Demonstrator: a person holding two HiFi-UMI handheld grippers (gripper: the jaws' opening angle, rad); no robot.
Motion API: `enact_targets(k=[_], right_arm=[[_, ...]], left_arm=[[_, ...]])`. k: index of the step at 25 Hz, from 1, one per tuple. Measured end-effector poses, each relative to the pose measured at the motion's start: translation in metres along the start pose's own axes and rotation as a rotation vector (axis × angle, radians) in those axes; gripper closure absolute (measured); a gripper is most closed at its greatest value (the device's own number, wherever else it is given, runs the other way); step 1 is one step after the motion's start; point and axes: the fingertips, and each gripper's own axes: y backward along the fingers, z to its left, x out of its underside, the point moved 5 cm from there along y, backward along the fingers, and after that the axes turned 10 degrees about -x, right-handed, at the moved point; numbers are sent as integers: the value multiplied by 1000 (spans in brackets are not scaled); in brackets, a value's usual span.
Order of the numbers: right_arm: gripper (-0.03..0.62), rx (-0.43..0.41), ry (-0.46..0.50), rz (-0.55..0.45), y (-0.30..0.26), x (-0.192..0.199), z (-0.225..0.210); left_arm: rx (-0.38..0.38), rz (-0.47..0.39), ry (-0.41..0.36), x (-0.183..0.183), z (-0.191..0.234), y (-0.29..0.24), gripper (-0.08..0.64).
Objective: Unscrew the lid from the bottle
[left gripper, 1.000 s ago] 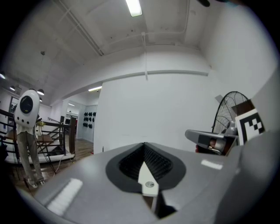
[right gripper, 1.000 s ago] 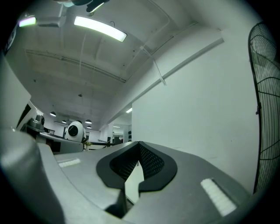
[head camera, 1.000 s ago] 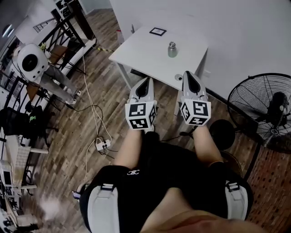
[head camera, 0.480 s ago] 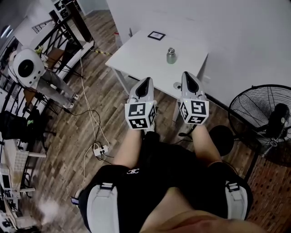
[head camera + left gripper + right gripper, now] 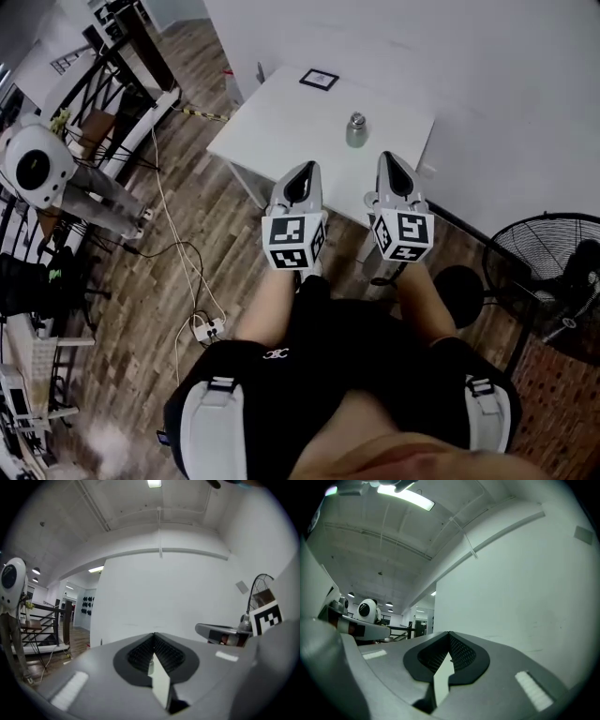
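A small metal bottle (image 5: pixel 356 130) with its lid on stands upright on the white table (image 5: pixel 291 122), towards the far right side. My left gripper (image 5: pixel 304 172) and right gripper (image 5: pixel 390 164) hover side by side at the table's near edge, both short of the bottle. Both are shut with nothing between their jaws. In the left gripper view the left gripper (image 5: pixel 153 641) points at a bare white wall, and the right gripper (image 5: pixel 220 633) shows at the right. The right gripper (image 5: pixel 449 641) in its own view also faces the wall. The bottle shows in neither gripper view.
A black-and-white marker card (image 5: pixel 319 79) lies at the table's far edge. A standing fan (image 5: pixel 553 272) is at the right, a round stool (image 5: pixel 459 274) beside it. Cables and a power strip (image 5: pixel 206 328) lie on the wooden floor at the left, near a white robot (image 5: pixel 37 169) and railings.
The head view has shifted so the table and bottle sit a little lower and nearer. Both grippers kept their pose side by side, still shut.
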Motion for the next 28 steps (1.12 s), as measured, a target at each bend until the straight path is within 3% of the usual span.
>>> enact_targets(k=[9,16,19,28], right_arm=[[594,111,29,45,-116,18,-28],[594,213,23,97,-179,51,-63],[594,259,14,116,-193,60,-72],[595,336,-4,185,-186,105,-96]], left_arm=[[131,32,17,-13,56,-136,506],[247,87,24,8,87,-228,506],[320,111,16,16,91,-253,506],[439,172,-20,67,85,-289,506]])
